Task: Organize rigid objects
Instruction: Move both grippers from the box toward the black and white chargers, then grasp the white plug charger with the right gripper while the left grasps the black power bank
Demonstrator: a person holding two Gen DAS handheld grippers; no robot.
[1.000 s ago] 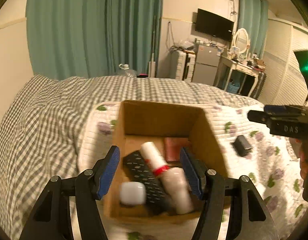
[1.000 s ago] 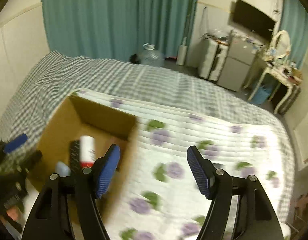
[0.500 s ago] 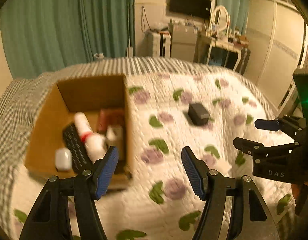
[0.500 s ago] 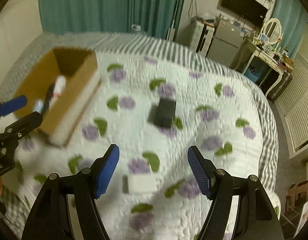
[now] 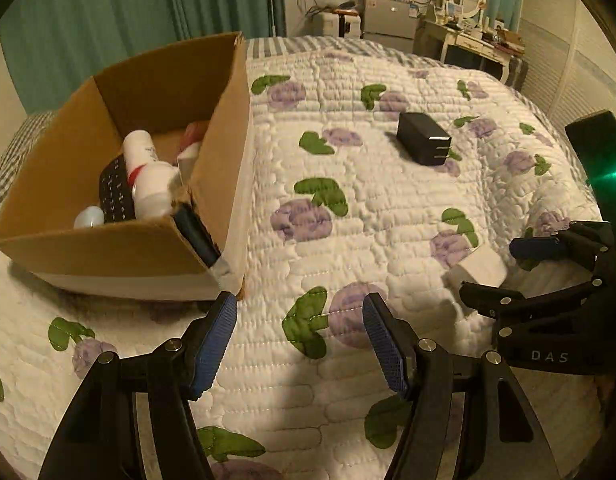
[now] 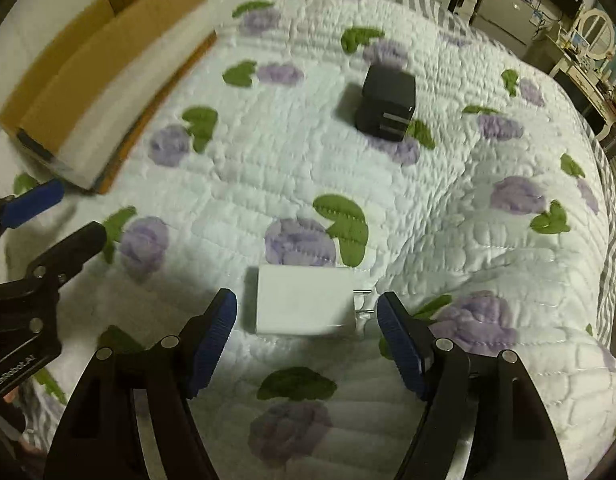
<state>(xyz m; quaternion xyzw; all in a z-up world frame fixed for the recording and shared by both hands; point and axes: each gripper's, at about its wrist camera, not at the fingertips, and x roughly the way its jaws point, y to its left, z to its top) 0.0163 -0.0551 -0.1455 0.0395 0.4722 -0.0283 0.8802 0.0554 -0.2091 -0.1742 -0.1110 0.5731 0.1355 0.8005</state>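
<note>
A white plug adapter (image 6: 304,304) lies on the floral quilt just ahead of my open right gripper (image 6: 308,336), between its fingers' line; it also shows in the left wrist view (image 5: 479,270). A black plug adapter (image 6: 385,102) lies farther out on the quilt, and shows in the left wrist view (image 5: 423,138). A cardboard box (image 5: 212,168) at the left holds a white bottle (image 5: 148,176), a black remote (image 5: 115,192) and other items. My left gripper (image 5: 300,340) is open and empty over the quilt beside the box's near corner.
The box also shows at the upper left of the right wrist view (image 6: 88,80). The right gripper body (image 5: 547,312) sits at the right of the left wrist view. Teal curtains (image 5: 148,12) and a dresser (image 5: 467,36) stand behind the bed.
Both grippers have swung right, away from the box, and dropped toward the quilt. The right gripper has closed in on the white adapter. Both stay open.
</note>
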